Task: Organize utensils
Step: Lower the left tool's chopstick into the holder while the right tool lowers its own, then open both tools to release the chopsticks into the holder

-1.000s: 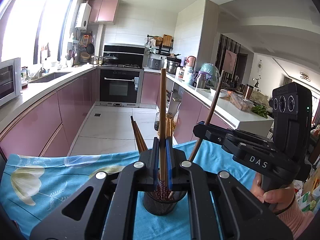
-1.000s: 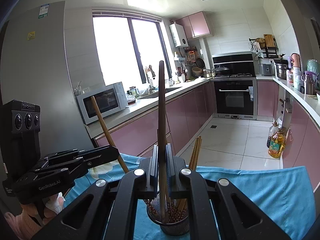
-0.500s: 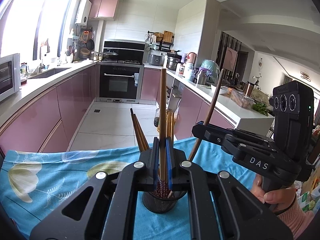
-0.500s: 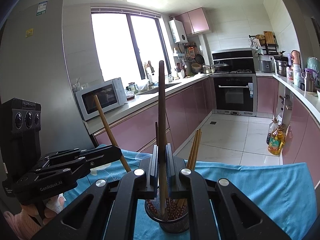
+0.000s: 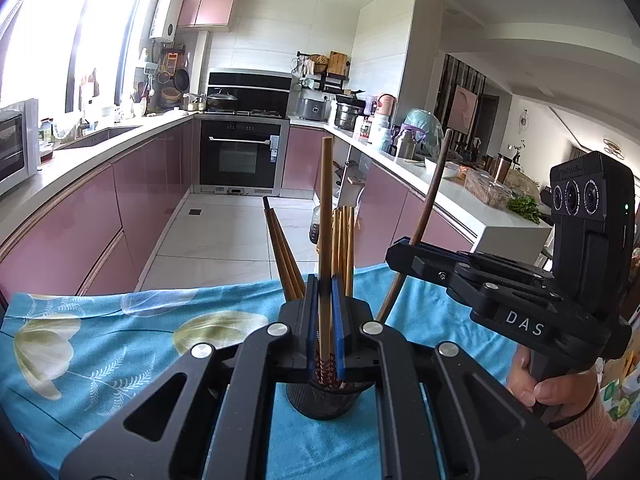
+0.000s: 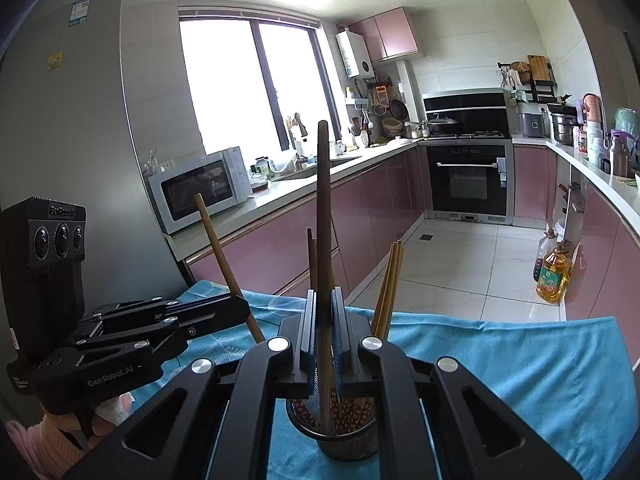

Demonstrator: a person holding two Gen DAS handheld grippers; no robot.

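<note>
A black mesh holder (image 5: 325, 400) (image 6: 334, 440) stands on the blue cloth with several chopsticks in it. My left gripper (image 5: 323, 286) is shut on a light wooden chopstick (image 5: 326, 208) that stands upright, its lower end down in the holder. My right gripper (image 6: 324, 300) is shut on a dark brown chopstick (image 6: 323, 200), also upright with its tip inside the holder. In the left wrist view the right gripper (image 5: 398, 254) reaches in from the right with the dark chopstick (image 5: 434, 200). In the right wrist view the left gripper (image 6: 240, 306) comes in from the left holding the light chopstick (image 6: 216, 244).
The blue floral tablecloth (image 5: 100, 344) (image 6: 520, 360) covers the table, whose far edge drops to a tiled floor. Pink cabinets line both sides. Oil bottles (image 6: 554, 276) stand on the floor at the right. A person's hand (image 5: 548, 388) grips the right tool's handle.
</note>
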